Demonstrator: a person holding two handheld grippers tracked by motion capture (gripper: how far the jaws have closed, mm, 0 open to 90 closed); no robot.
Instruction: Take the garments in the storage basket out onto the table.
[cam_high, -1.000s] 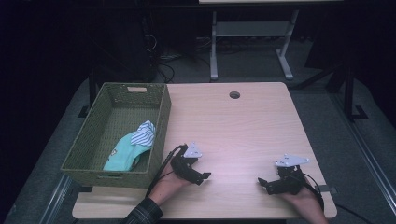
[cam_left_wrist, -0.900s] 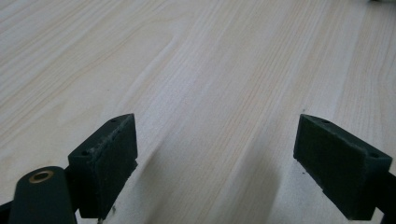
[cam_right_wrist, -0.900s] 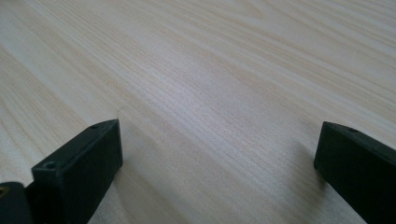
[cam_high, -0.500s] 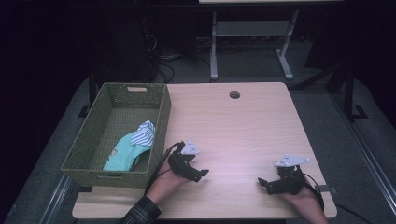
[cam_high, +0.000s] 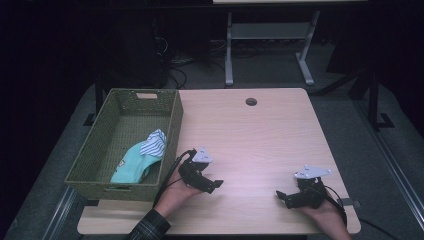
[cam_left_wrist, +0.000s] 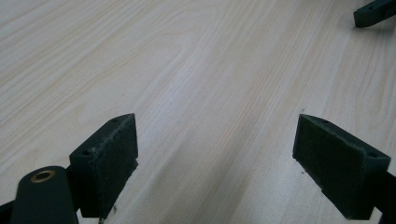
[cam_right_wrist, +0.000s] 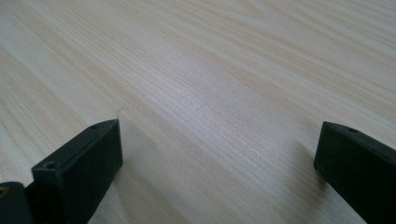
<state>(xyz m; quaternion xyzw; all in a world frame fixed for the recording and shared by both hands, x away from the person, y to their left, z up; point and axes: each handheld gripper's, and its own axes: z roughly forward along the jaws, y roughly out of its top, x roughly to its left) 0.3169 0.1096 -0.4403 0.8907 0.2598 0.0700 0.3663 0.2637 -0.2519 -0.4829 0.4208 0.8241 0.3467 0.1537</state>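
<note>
Left tongs have drifted slightly toward the basket since a second ago, turning a little; right tongs unchanged at 5 o'clock on the desk. Both sets gape wide with nothing between them, bare wood under each in the gripper views. Clothes, a teal piece with a striped one on top, lie inside the basket at 8 o'clock, near its right wall, just beside the left tongs. Judgement: the small shift reads as settling, or as the start of a reach toward the basket. No contact with the clothes.
</note>
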